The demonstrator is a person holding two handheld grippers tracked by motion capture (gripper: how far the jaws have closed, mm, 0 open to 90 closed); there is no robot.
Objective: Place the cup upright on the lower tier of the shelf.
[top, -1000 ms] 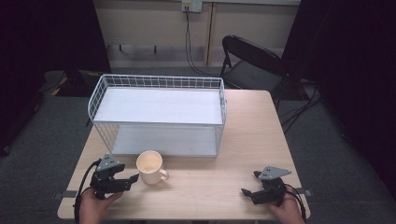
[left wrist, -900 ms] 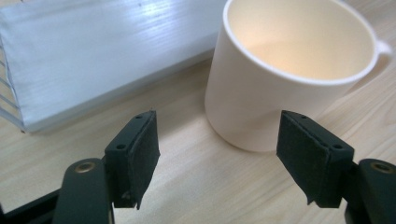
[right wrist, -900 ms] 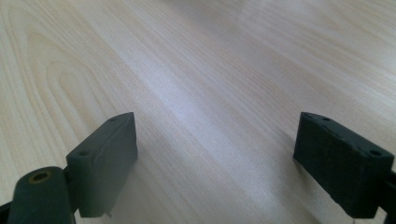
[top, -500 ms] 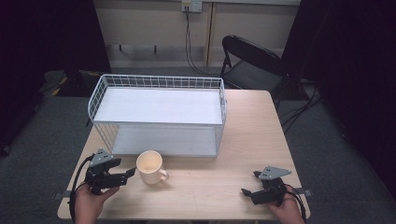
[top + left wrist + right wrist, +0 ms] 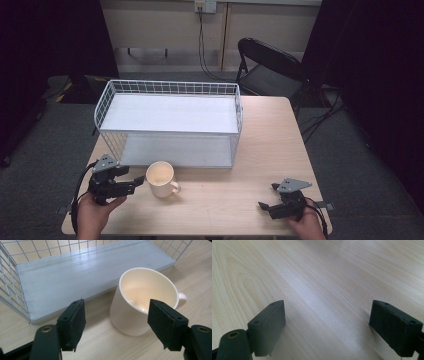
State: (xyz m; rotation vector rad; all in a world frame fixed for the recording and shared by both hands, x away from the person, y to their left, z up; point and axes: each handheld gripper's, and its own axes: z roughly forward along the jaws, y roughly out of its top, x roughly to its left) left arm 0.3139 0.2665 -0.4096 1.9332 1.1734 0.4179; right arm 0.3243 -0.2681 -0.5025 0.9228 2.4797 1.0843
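No legible text — no labels, brands, numbers.

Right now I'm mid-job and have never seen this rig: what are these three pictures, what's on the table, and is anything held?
No robot arm here: a person holds a two-jaw gripper in each hand. The high view looks down on the wooden table. The other two pictures come from cameras riding on each gripper, looking along its black jaws. On the table stand a white wire basket and a cream mug, upright and empty. The left gripper is open beside the mug, gripping nothing. The right gripper is open over bare wood. Nothing is held.
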